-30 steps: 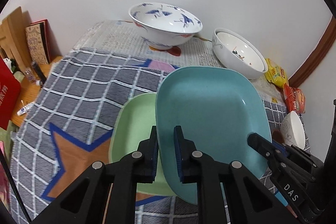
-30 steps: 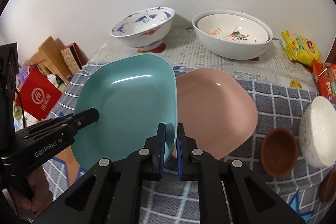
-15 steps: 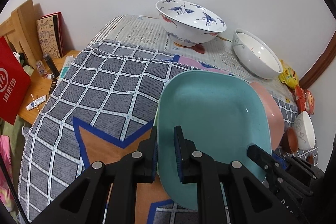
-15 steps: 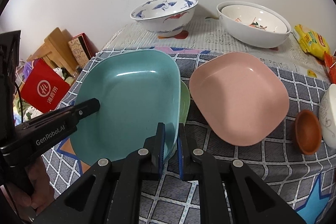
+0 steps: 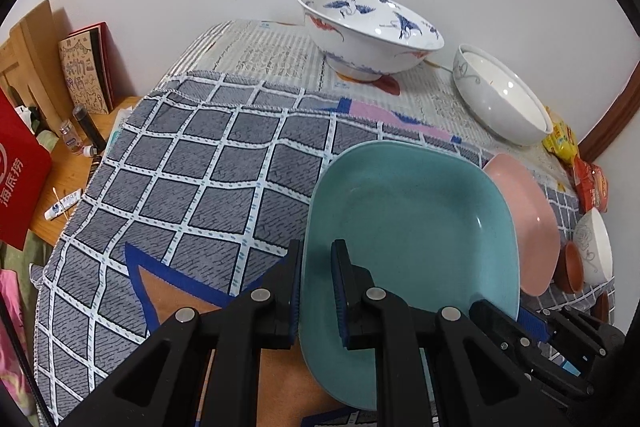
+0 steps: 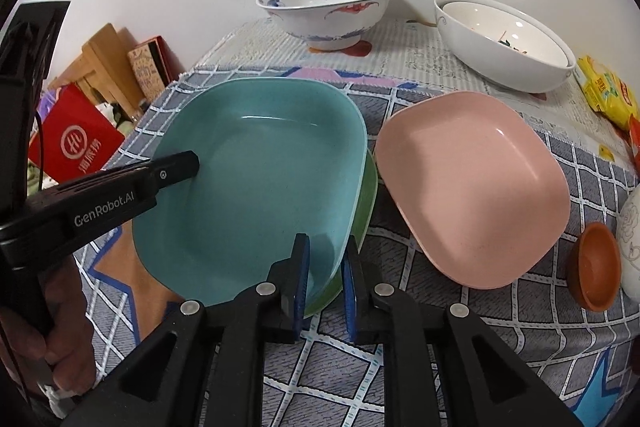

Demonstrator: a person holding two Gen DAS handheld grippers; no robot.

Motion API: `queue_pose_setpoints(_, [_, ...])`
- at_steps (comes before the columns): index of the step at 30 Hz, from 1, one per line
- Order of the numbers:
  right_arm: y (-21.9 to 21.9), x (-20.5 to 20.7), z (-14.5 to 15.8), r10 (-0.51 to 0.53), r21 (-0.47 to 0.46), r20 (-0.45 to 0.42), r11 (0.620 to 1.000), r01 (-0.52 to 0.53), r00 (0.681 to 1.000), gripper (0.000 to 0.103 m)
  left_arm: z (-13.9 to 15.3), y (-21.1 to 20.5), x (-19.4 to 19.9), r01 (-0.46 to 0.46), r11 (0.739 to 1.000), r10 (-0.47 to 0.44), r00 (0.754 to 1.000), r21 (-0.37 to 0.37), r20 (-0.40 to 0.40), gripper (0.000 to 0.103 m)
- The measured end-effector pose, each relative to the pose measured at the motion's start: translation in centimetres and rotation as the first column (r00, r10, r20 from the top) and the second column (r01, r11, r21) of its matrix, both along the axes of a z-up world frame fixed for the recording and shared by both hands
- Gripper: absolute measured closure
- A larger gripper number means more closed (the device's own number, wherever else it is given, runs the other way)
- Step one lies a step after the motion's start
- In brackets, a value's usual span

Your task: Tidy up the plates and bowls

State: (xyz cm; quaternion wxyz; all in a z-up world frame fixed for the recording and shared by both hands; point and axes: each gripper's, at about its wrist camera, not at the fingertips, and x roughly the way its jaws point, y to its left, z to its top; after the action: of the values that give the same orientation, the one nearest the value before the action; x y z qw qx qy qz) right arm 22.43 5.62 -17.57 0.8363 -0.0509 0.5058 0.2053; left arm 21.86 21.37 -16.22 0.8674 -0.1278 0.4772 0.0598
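A teal square plate lies on top of a green plate, of which only the right rim shows. My left gripper is shut on the teal plate's left rim; it also shows in the right wrist view. My right gripper is open, its jaws standing either side of the stacked plates' near right rim. A pink plate lies to the right on the checked cloth.
A blue-patterned bowl and nested white bowls stand at the back on newspaper. A small brown dish and a white bowl sit at the right. Snack packets lie at far right. Books and a red bag stand left.
The teal plate came down and left onto the green plate, covering it. My right gripper's jaws opened off the teal rim. The left gripper still grips it.
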Motion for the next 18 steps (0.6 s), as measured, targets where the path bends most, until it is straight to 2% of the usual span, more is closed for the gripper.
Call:
queue_pose_setpoints(4, [0.2,-0.4,-0.3,0.015,-0.005,-0.004,1.000,-0.015,1.000,0.083,0.1,0.0,-0.2,0.004,1.000,-0.004,1.000,0.017,-0.006,0.086])
queue_pose_setpoints(5, [0.3,-0.6,-0.2,0.024,-0.013,0.003,1.000,-0.024,1.000,0.082,0.1,0.0,-0.3,0.005,1.000,-0.004,1.000,0.018,-0.009,0.077])
queue_pose_setpoints(7, [0.4,-0.8,0.1,0.037,-0.020,0.011,0.999,-0.037,0.999,0.076,0.5,-0.1,-0.7,0.003,0.999,-0.003,1.000,0.039,-0.004,0.070])
queue_pose_setpoints(12, [-0.3,-1.9,1.4,0.040,-0.037,0.066,0.999,-0.038,0.997,0.063,1.3,0.1,-1.5,-0.010,0.999,0.010,1.000,0.052,0.004,0.070])
queue_pose_setpoints(18, [-3.0,-2.8,2.7,0.019,0.003,0.085,1.000,-0.019,0.996,0.063,2.4,-0.6,-2.4,-0.014,0.998,0.014,1.000,0.067,0.006,0.070])
